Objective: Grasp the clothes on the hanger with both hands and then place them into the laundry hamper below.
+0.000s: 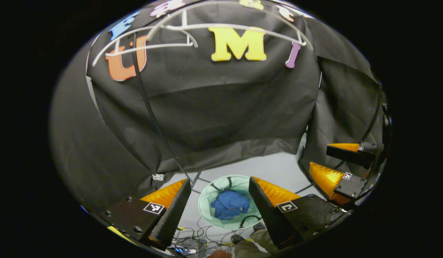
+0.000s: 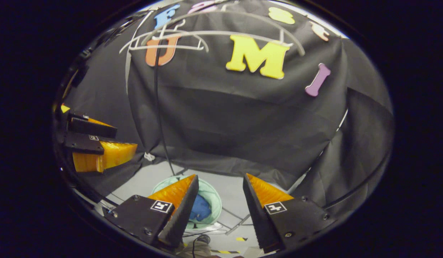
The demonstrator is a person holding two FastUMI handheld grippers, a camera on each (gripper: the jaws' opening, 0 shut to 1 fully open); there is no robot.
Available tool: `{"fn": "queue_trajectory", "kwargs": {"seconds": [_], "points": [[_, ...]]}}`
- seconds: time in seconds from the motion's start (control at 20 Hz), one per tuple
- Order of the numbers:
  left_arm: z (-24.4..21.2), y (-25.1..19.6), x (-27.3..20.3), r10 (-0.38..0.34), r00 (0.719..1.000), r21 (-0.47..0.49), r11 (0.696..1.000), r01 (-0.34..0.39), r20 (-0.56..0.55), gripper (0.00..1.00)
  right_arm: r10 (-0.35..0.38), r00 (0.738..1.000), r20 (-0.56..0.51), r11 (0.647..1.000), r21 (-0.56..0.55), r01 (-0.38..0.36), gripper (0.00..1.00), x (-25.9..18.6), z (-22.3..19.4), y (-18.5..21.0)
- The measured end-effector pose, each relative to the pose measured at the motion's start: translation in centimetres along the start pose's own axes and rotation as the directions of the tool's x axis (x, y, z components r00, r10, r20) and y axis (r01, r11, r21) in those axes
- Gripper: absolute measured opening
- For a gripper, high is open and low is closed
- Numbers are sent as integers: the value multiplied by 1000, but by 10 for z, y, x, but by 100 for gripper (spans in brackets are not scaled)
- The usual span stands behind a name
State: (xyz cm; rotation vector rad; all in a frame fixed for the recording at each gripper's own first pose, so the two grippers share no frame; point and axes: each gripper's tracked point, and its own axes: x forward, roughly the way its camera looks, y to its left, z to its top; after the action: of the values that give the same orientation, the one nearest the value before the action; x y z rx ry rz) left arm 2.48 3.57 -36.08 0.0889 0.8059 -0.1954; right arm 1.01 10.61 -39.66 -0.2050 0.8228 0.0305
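The blue clothes (image 1: 230, 205) lie in the hamper (image 1: 206, 200); the task looks done. Both the left gripper (image 1: 219, 200) and the right gripper (image 2: 220, 200) hang above, jaws apart and empty.

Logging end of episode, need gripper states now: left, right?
Left gripper: open, holding nothing; blue clothes lie in the hamper below.
Right gripper: open, holding nothing.

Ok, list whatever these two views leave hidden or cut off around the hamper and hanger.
- Laundry hamper, right gripper view: its near-left part sits behind the right claw's finger.
- Blue garment, left gripper view: crumpled, so its type cannot be told.
- White hanger, left gripper view: top cut off by the edge.
- Person's shoe, left gripper view: mostly cut off below.
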Motion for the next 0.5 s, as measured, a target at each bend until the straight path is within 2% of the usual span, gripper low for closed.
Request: {"fn": "queue_trajectory", "kwargs": {"seconds": [0.15, 0.2, 0.4, 0.45, 0.5], "points": [[38, 9, -38, 8, 987, 0, 1000, -8, 159, 98, -48, 990, 132, 998, 54, 41, 85, -45, 28, -11], [54, 8, -53, 4, 977, 6, 1000, -6, 215, 100, -68, 983, 171, 995, 77, 56, 88, -59, 38, -16], [82, 12, -109, 28, 911, 24, 999, -41, 410, 95, -147, 936, 321, 985, 138, 107, 93, -115, 76, -44], [89, 11, -123, 29, 897, 19, 999, -41, 442, 100, -165, 921, 354, 982, 146, 120, 94, -129, 84, -51], [95, 10, -136, 33, 882, 16, 999, -45, 471, 95, -178, 905, 386, 980, 154, 127, 94, -140, 92, -56]]}}
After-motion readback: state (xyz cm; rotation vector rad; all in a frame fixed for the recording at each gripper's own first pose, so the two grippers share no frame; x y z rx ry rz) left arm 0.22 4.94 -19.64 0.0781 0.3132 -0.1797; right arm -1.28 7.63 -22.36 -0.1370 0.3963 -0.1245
